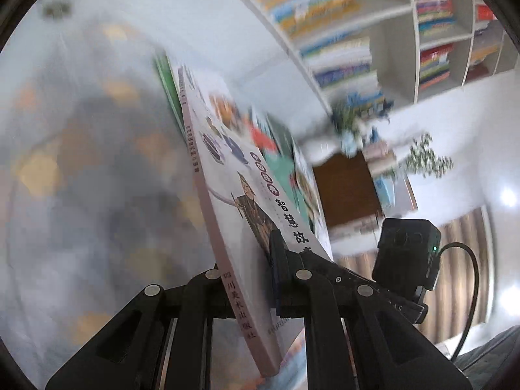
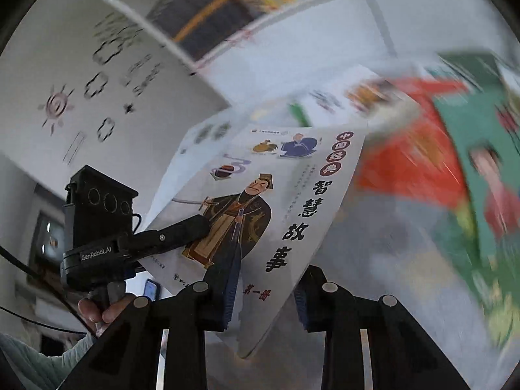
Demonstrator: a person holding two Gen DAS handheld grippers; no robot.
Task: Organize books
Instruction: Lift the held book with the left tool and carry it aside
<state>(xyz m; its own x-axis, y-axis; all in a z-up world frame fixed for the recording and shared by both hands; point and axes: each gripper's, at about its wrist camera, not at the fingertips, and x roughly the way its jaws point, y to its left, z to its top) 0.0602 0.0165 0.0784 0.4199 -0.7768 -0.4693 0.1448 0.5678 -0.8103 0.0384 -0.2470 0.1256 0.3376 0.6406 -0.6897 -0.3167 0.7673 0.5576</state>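
A white picture book [image 1: 227,188] with a robed man and Chinese title on its cover is held up in the air, tilted. My left gripper [image 1: 250,276] is shut on its spine end. In the right wrist view the same book [image 2: 279,201] lies between the fingers of my right gripper [image 2: 266,295], whose jaws stand wide apart around its lower edge. The left gripper [image 2: 182,230] shows there clamped on the book's left edge. More books, red [image 2: 409,162] and green [image 2: 481,149], lie blurred behind it.
A white bookshelf [image 1: 383,13] full of colourful books stands behind. A brown table [image 1: 347,188] with plants [image 1: 425,159] is at the right. A patterned grey surface [image 1: 81,178] lies below. A white board with drawings [image 2: 91,97] is at the left.
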